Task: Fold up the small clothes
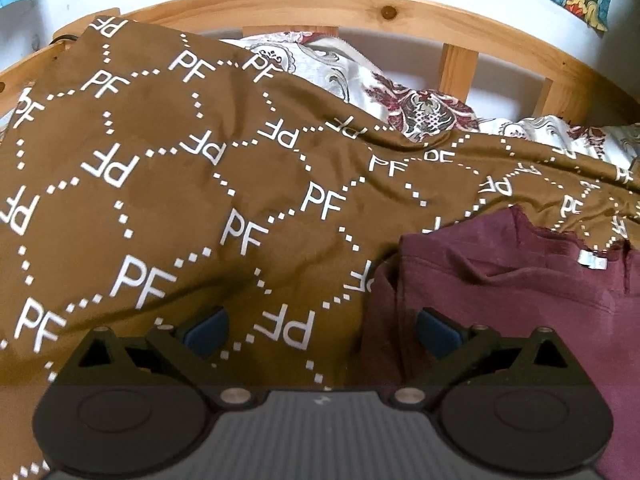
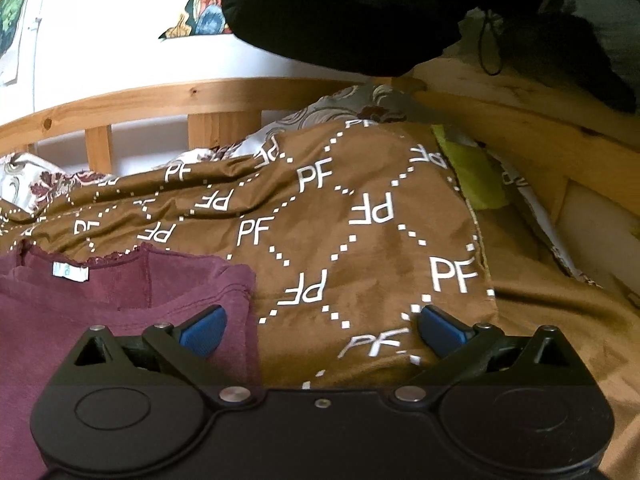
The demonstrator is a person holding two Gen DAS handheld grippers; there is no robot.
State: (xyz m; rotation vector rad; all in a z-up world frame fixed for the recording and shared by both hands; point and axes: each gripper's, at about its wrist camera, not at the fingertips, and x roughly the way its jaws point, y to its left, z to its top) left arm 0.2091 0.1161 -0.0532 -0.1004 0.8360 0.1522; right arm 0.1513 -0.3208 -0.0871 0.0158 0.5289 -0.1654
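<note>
A small maroon top (image 1: 520, 312) lies on a brown bed cover printed with white "PF" letters (image 1: 160, 200). It has a white neck label (image 1: 593, 260) and a lace-trimmed neckline. In the left wrist view my left gripper (image 1: 322, 332) is open and empty, its blue pads wide apart, over the garment's left edge. In the right wrist view the top (image 2: 80, 312) lies at lower left with its label (image 2: 70, 272) showing. My right gripper (image 2: 320, 330) is open and empty over the garment's right edge, its left pad above the maroon cloth.
A wooden bed rail with slats (image 1: 320, 0) runs along the far side before a white wall. A floral pillow (image 1: 400, 96) lies by the rail. A green cloth (image 2: 476, 176) and dark hanging fabric (image 2: 360, 12) are at the right. The brown cover (image 2: 360, 220) is wrinkled.
</note>
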